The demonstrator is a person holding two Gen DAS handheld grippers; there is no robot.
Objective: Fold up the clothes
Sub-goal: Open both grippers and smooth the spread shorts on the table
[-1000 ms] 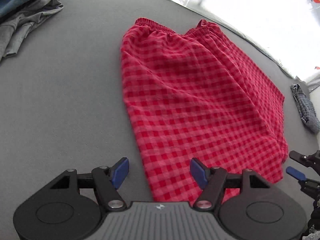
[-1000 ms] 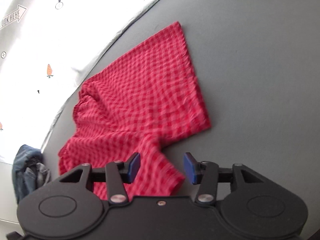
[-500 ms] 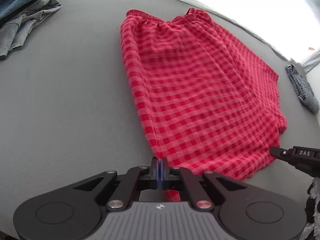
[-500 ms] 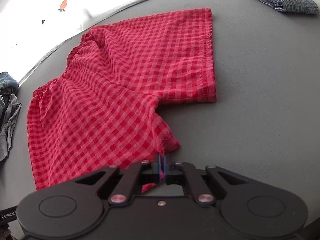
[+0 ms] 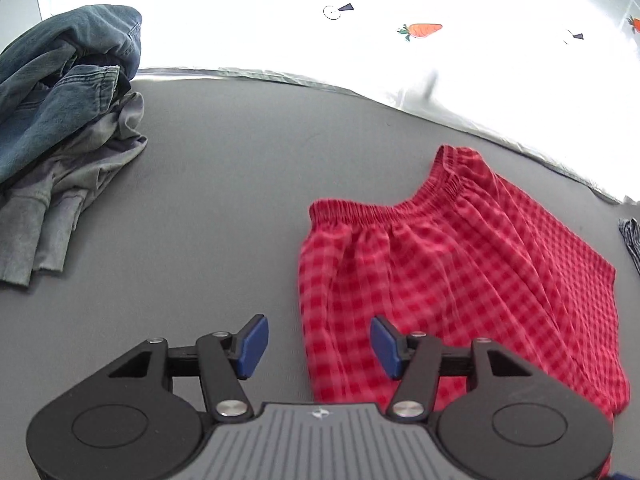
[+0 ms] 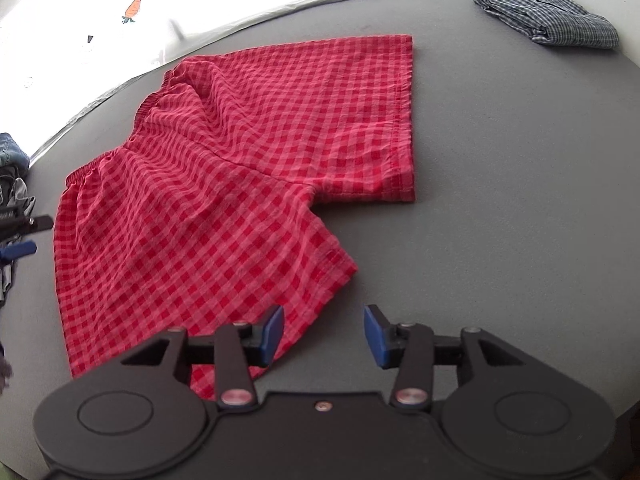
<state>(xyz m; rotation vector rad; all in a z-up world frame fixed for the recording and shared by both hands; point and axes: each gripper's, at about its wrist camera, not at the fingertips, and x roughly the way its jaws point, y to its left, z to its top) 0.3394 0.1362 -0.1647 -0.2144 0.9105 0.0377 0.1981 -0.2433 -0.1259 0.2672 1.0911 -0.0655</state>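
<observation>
Red checked shorts (image 6: 240, 168) lie spread flat on the grey table (image 6: 500, 200), waistband toward the far edge, both legs toward me; they also show in the left wrist view (image 5: 460, 272). My left gripper (image 5: 318, 346) is open and empty, low over the shorts' left side edge, waistband ahead of it. Its tip also shows at the left edge of the right wrist view (image 6: 20, 236). My right gripper (image 6: 324, 334) is open and empty, just off the hem of the near leg.
A heap of denim and grey clothes (image 5: 60, 128) lies at the table's far left. A folded blue plaid garment (image 6: 548, 20) lies at the far right. A white sheet with carrot prints (image 5: 400, 28) lies beyond the table's far edge.
Both grippers, shut on the shorts' lower hem half a second ago, have let go and opened. The left gripper has moved up along the shorts' left side toward the waistband.
</observation>
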